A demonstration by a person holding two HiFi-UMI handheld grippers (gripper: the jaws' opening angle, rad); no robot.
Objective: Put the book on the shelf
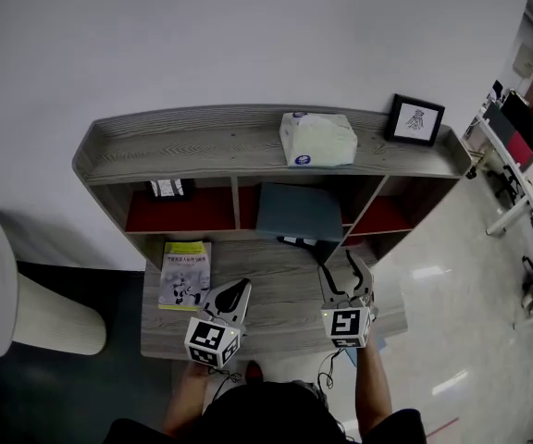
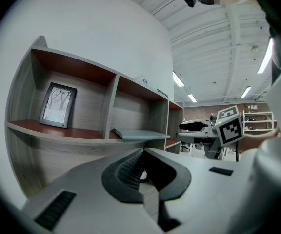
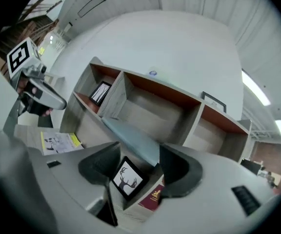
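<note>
Both jaw pairs: empty
Left gripper (image 1: 241, 287): jaws together
Right gripper (image 1: 340, 266): jaws wide apart
Grey book (image 1: 299, 211): in shelf (image 1: 248, 146) middle bay, 11 o'clock from Right gripper, untouched

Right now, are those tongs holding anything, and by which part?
Nothing is held: right tongs open and empty, left tongs closed on nothing.

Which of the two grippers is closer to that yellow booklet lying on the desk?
Left. The left gripper sits just right of the yellow booklet; the right gripper is farther right across the desk.
</note>
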